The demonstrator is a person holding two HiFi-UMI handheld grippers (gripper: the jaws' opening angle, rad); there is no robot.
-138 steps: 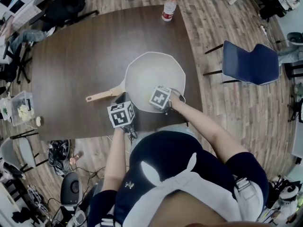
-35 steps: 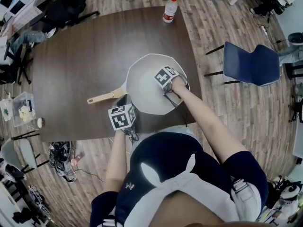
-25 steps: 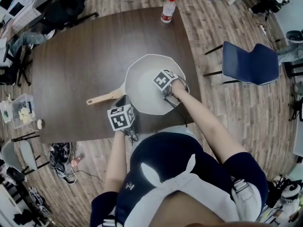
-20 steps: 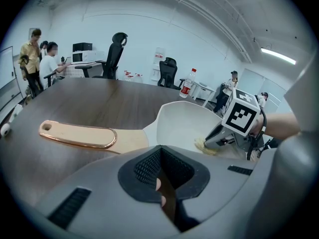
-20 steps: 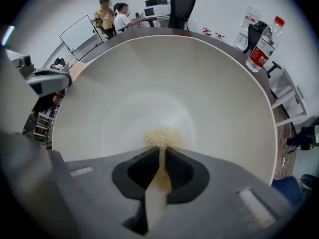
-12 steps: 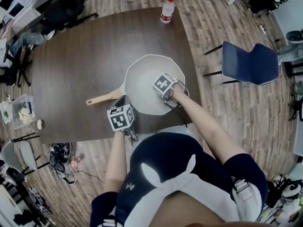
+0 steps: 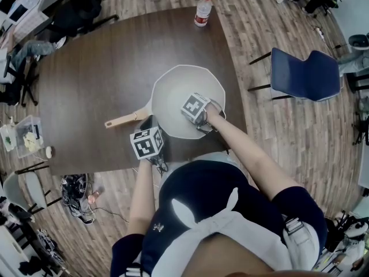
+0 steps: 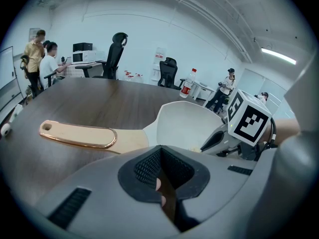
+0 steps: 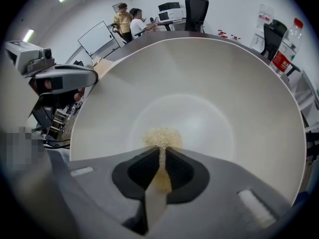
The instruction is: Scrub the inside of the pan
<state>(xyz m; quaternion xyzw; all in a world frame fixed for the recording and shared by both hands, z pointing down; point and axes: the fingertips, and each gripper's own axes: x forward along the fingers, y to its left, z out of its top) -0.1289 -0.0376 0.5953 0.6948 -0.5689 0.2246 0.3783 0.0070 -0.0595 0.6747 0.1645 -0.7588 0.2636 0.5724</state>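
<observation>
We see the right gripper (image 9: 162,156) clamped tight on a yellowish scrub pad (image 9: 161,136), which is held against the inside of the white pan (image 7: 170,91). The pan sits on the brown table (image 7: 98,68) near our edge. The left gripper (image 8: 160,158) has its jaws together and holds nothing, near the wooden handle (image 7: 124,118).

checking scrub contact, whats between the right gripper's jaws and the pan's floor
A yellowish sponge, clamped in the right gripper, sticks out over the floor of the pan; nothing else lies there. The right gripper view shows it.

A dark table (image 7: 104,79) stood on plank floor (image 7: 277,137); a blue chair (image 7: 302,77) sat right of it, seemingly cluttered desks (image 7: 26,2) left
</observation>
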